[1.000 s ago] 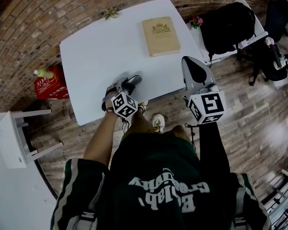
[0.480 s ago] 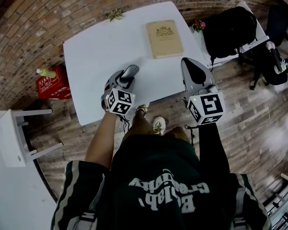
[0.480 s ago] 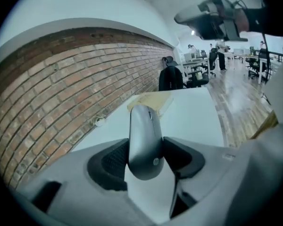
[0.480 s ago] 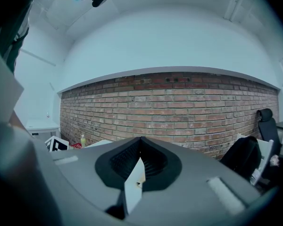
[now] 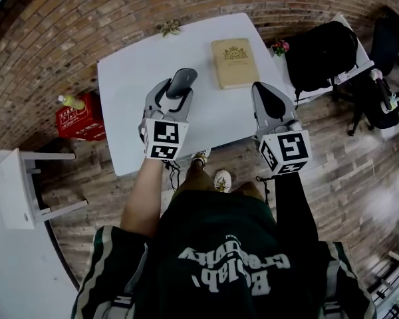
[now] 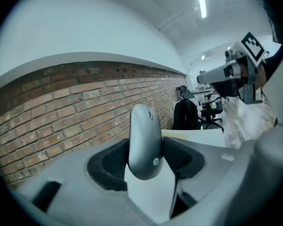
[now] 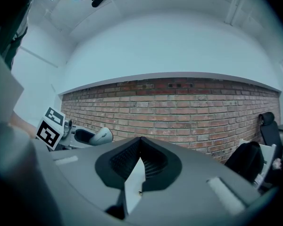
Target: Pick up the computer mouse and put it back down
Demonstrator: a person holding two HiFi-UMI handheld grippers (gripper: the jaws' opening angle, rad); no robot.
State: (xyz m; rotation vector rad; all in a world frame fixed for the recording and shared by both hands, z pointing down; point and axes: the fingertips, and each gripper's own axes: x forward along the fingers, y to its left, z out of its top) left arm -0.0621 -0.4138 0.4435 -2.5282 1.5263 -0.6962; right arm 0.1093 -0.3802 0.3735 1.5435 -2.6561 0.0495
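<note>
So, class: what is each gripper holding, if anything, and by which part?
The left gripper holds the grey computer mouse, fingers pressing its two long sides near the rear end. The right gripper holds nothing.

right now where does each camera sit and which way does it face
Head view: on the person's head, steeply down at the table; arms, left gripper, right gripper show.
Left gripper view: on the left gripper, along jaws shut on the mouse, toward the brick wall.
Right gripper view: on the right gripper, facing that wall, jaws together.
Shared: all three show the mouse.
</note>
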